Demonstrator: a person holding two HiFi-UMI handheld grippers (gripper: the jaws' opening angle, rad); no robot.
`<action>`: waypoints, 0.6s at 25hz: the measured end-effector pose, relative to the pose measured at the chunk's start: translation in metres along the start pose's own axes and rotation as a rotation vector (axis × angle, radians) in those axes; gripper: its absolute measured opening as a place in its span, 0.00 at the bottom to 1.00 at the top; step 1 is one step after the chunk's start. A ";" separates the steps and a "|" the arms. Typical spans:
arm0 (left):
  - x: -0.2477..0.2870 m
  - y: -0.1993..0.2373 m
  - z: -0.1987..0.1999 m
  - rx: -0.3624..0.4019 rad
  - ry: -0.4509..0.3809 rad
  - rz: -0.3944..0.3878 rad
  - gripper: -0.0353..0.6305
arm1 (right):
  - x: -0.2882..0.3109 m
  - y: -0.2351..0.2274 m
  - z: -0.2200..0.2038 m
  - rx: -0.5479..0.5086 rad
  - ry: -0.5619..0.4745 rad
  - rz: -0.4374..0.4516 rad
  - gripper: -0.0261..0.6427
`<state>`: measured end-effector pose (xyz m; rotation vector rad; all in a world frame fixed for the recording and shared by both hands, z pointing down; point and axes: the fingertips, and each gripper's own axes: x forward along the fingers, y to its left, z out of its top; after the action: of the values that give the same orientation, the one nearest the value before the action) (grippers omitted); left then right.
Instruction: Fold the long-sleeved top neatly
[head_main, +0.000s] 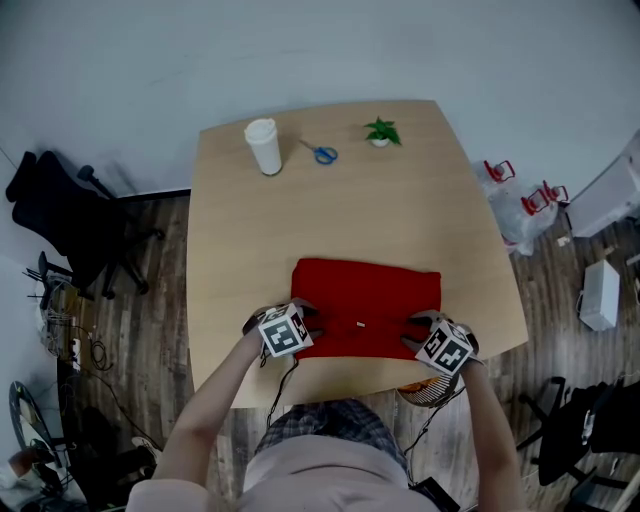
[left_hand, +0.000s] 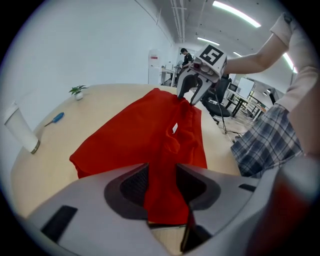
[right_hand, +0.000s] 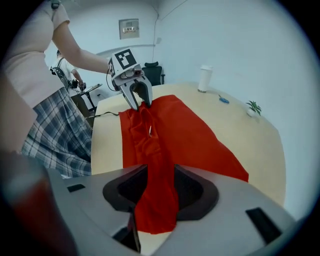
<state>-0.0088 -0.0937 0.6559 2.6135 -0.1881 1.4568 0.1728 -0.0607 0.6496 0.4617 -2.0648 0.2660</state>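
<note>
Evidently the red long-sleeved top (head_main: 365, 300) is already folded into a wide rectangle. It lies on the near part of the desk (head_main: 400, 200), with its near edge close to the desk's near edge. The left hand-held gripper (head_main: 303, 318) sits at the top's near left corner and the right hand-held gripper (head_main: 421, 327) at its near right corner. Taking both ends together probably lets the fold come down level. Each gripper view shows a bunched ridge of red cloth running between jaws that stand apart, so I read both as released, not clenched on the fabric.

Farther back on the desk, well apart from the top, stand a white paper cup (head_main: 264, 146), blue-handled scissors (head_main: 322, 153) and a small potted plant (head_main: 381, 131).

The sleeves are out of sight, presumably tucked inside the fold, and the number of layers cannot be told. Each gripper's body covers the corner beneath it. A small white tag (head_main: 360, 324) shows on the cloth, but its print is too small to read.
</note>
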 end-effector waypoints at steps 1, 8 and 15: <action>0.004 -0.002 0.001 0.018 0.011 -0.008 0.31 | 0.003 0.001 0.005 -0.014 -0.002 0.006 0.30; 0.010 -0.008 0.019 0.141 0.002 0.010 0.11 | 0.010 0.011 0.019 -0.066 -0.023 0.033 0.10; -0.016 -0.036 0.022 0.171 -0.052 -0.054 0.10 | -0.012 0.037 0.017 -0.132 -0.038 0.055 0.09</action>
<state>0.0077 -0.0614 0.6283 2.7685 0.0020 1.4479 0.1492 -0.0314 0.6306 0.3319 -2.1197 0.1535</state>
